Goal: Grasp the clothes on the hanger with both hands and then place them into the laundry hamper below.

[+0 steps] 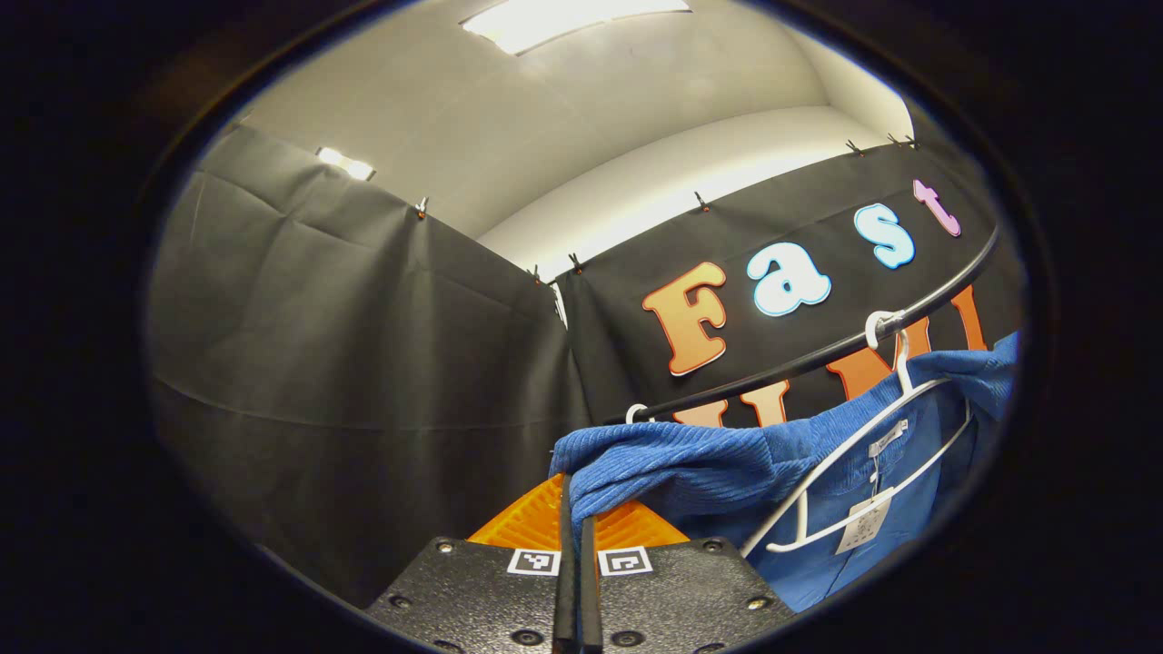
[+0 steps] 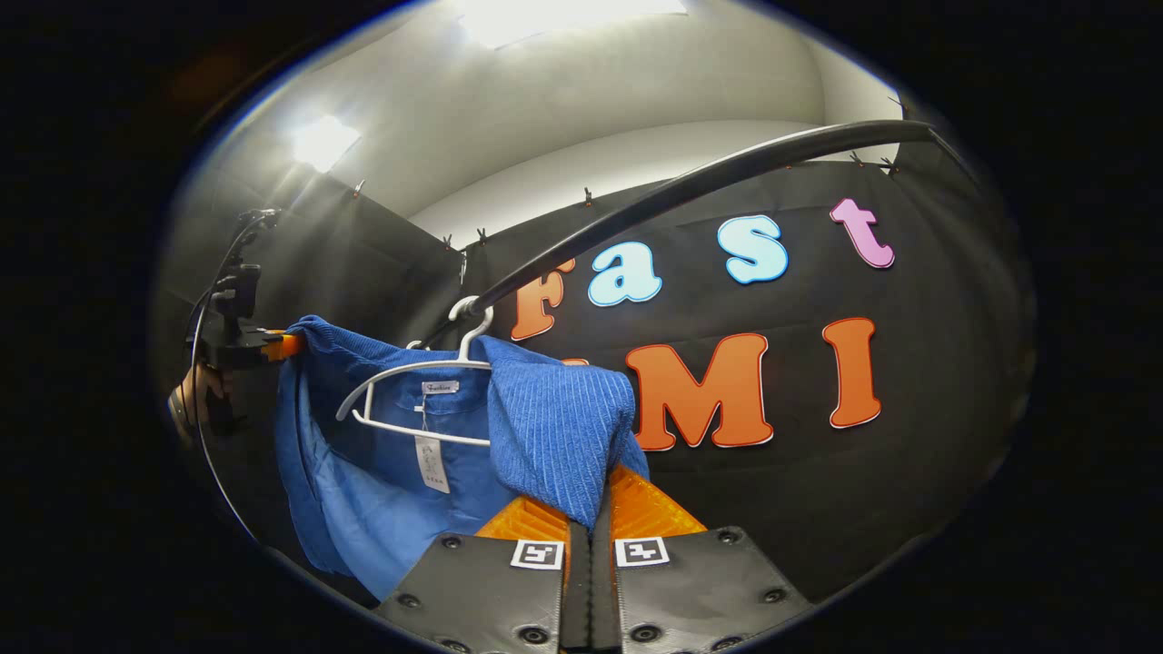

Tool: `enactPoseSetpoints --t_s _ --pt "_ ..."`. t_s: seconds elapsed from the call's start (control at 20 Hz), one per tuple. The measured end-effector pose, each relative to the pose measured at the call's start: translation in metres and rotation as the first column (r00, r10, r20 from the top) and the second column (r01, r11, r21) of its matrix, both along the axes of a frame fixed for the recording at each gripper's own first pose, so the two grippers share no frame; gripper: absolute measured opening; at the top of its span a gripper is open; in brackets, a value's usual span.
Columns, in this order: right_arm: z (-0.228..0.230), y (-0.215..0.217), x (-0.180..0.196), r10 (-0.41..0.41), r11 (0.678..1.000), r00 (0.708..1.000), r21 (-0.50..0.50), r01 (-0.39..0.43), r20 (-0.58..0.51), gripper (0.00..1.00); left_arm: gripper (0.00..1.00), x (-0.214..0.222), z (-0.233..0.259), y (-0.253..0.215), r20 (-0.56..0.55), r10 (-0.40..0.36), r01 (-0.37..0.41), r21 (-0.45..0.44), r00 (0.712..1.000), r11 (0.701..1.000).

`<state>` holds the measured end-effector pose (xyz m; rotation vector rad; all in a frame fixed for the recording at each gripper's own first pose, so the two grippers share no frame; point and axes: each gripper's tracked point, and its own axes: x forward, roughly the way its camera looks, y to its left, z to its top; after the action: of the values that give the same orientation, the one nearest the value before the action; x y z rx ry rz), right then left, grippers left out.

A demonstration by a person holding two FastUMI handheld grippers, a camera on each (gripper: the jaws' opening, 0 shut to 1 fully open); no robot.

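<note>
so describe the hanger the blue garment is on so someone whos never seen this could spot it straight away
Find the dark rail crossing in front of the black cloth wall. A white hanger hooks over it, with the blue ribbed garment draped on it, each shoulder pinched in a shut gripper, the left gripper and the right gripper. It is a thin white frame, with a paper tag dangling inside the collar below it.

Black cloth walls (image 1: 363,363), pale ceiling (image 1: 509,109), perhaps two lit panels (image 1: 563,18).

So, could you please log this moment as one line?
left tool: shut on blue ribbed garment | right tool: shut on garment | white plastic hanger: on black rail
</note>
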<state>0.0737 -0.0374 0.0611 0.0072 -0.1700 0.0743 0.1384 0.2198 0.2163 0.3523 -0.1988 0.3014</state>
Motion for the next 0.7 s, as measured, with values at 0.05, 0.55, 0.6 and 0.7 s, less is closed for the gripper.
enactPoseSetpoints --t_s 0.05,0.55,0.6,0.7 --pt "0.0 -0.002 0.001 -0.01 1.0 1.0 0.006 0.01 0.003 0.07 0.02 0.009 -0.003 0.008 -0.017 -0.006 0.006 0.008 1.0 1.0" --pt "0.006 -0.005 0.012 -0.087 0.996 0.996 -0.032 0.087 0.01 0.07 0.02 0.089 -0.155 0.031 -0.169 -0.04 0.018 -0.129 0.985 0.991" --pt "0.007 -0.006 0.013 -0.098 0.995 0.995 -0.027 0.099 0.014 0.07 0.02 0.091 -0.171 0.027 -0.174 -0.052 0.025 -0.155 0.983 0.988" --pt "0.012 -0.012 0.015 -0.138 0.99 0.99 -0.023 0.139 0.035 0.07 0.02 0.09 -0.19 0.019 -0.161 -0.081 0.051 -0.186 0.984 0.981"
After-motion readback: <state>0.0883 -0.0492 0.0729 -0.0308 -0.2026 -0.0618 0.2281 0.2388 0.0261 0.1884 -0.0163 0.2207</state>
